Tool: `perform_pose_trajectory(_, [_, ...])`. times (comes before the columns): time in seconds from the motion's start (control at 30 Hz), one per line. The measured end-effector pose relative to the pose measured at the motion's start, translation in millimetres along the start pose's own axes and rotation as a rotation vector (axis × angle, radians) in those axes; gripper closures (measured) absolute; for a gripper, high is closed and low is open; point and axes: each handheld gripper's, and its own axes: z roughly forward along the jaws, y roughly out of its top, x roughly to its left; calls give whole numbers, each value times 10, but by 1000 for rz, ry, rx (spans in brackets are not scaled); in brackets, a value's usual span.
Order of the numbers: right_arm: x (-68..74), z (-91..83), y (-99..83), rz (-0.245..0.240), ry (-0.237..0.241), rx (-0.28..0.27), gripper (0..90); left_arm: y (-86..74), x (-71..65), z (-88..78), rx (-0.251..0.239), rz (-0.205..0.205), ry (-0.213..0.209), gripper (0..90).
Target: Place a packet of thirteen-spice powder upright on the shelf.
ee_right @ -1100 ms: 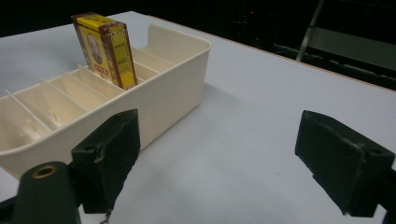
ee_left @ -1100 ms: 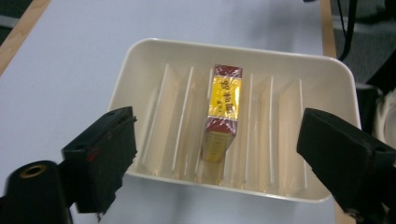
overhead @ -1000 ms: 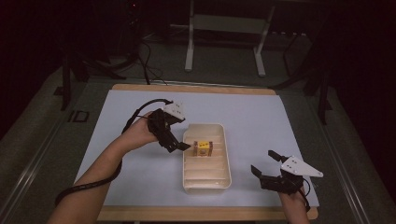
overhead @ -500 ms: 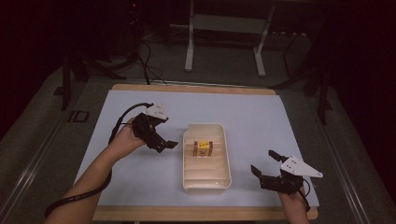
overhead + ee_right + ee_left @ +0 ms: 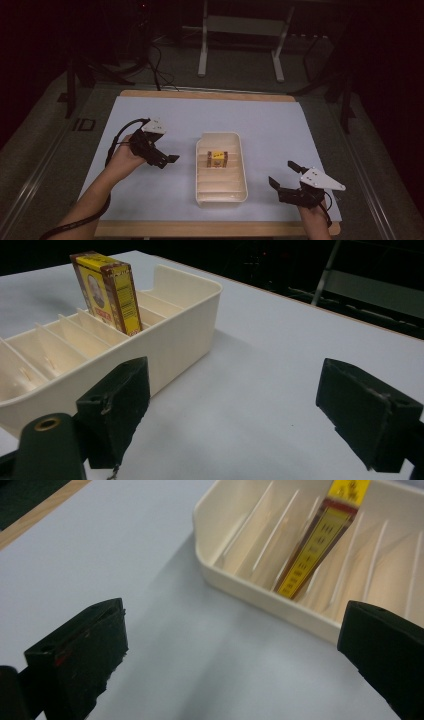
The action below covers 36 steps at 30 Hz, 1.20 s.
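The left claw (image 5: 170,160) has pulled back left from the cream tray (image 5: 202,150) and now hangs over the bare tabletop (image 5: 275,125) just left of it, jaws spread wide and holding nothing. The yellow-and-brown box (image 5: 217,158) stands upright in a slot toward the far end of the tray, and it's clear of both claws. Near right, the right claw (image 5: 281,175) sits low beside the tray's near corner, spread open too and empty
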Motion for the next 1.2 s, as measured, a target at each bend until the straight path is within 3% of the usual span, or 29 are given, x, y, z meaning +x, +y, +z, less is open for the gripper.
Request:
perform_pose_trajectory(0.13, [3,1,2,-8,-7,-2,141,-93,27,-21,-1,-37,24,1])
perform_pose_trajectory(0.23, [2,-1,1,-7,-10,-4,142,-160,24,-48,-13,-43,46,1])
perform_pose_trajectory(0.43, [3,2,-2,-4,-9,1,141,-291,-47,-46,-38,-76,89,1])
perform_pose_trajectory(0.77, [-1,8,-8,6,-11,2,141,-562,-123,-31,-79,-163,82,1])
perform_pose_trajectory(1.2, [-11,10,-17,15,-20,1,141,-734,-205,-56,-99,-184,84,1])
